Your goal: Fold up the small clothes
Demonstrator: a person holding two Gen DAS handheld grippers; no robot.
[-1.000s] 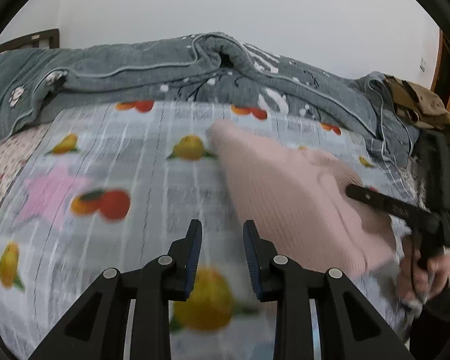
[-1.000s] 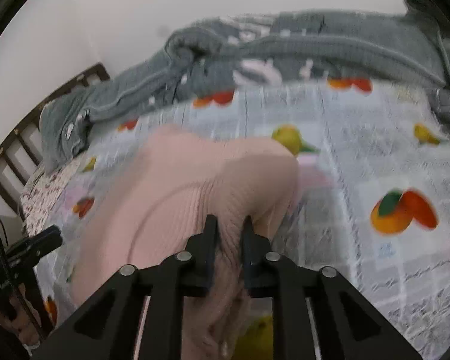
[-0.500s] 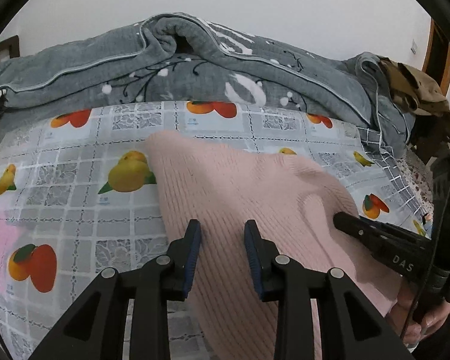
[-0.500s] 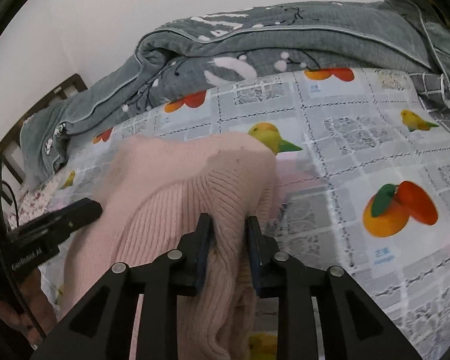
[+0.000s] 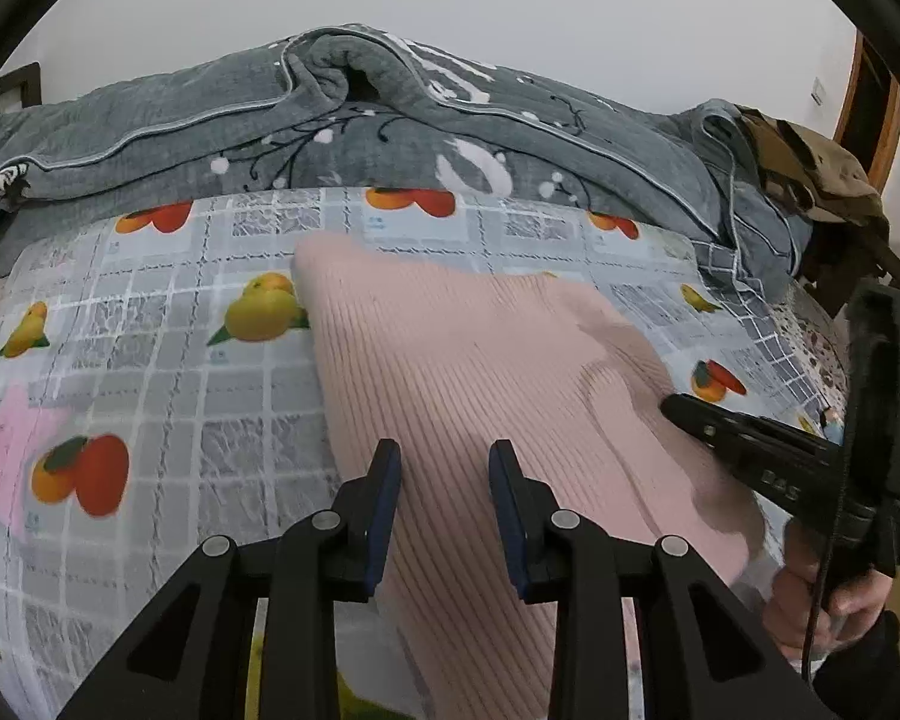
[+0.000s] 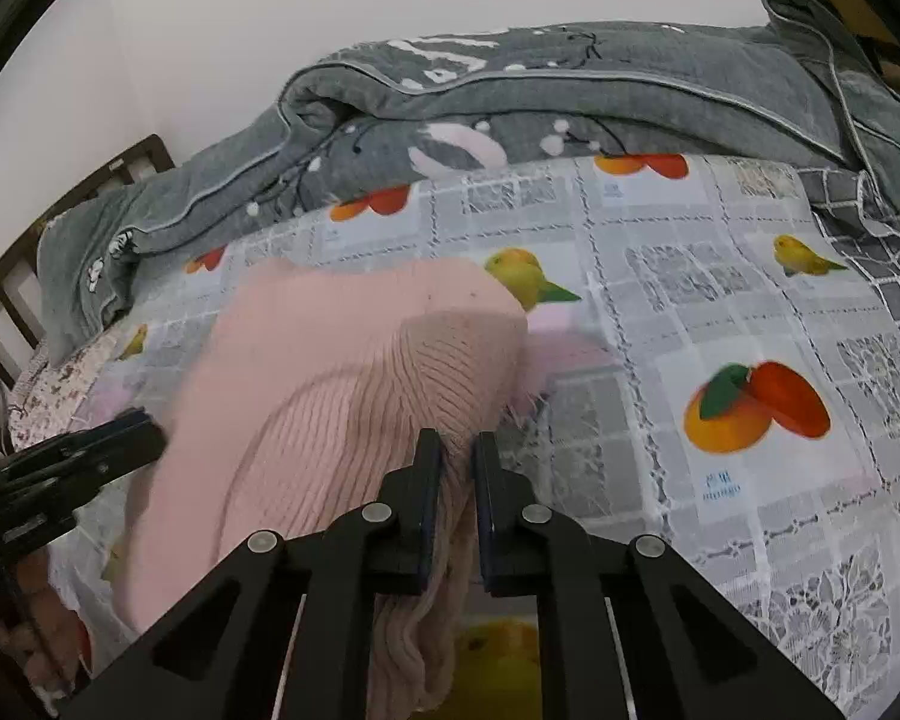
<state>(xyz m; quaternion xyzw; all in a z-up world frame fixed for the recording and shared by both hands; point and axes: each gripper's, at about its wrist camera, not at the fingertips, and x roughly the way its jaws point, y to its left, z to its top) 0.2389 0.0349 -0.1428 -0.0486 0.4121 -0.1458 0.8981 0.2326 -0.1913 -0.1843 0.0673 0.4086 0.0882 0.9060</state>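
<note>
1. Since a moment ago, my left gripper has been sliding across the fruit-print bedsheet and is now hovering over the pink ribbed knit garment, which was off to its right before.
2. The garment is lying on the sheet in front of the rumpled grey quilt, its near part lifted and bunched.
3. My right gripper is closing its jaws on a gathered fold of the knit at the garment's right side; the cloth is drooping below the pads.
4. My left gripper's jaws are standing a little apart, holding nothing, with knit showing beneath the gap.
5. To do this step well, I am judging that the left jaws should take the matching edge on their side before any lifting.
6. The thick knit may slip or bunch, so I am planning to pinch a single layer and keep both sides level.
</note>
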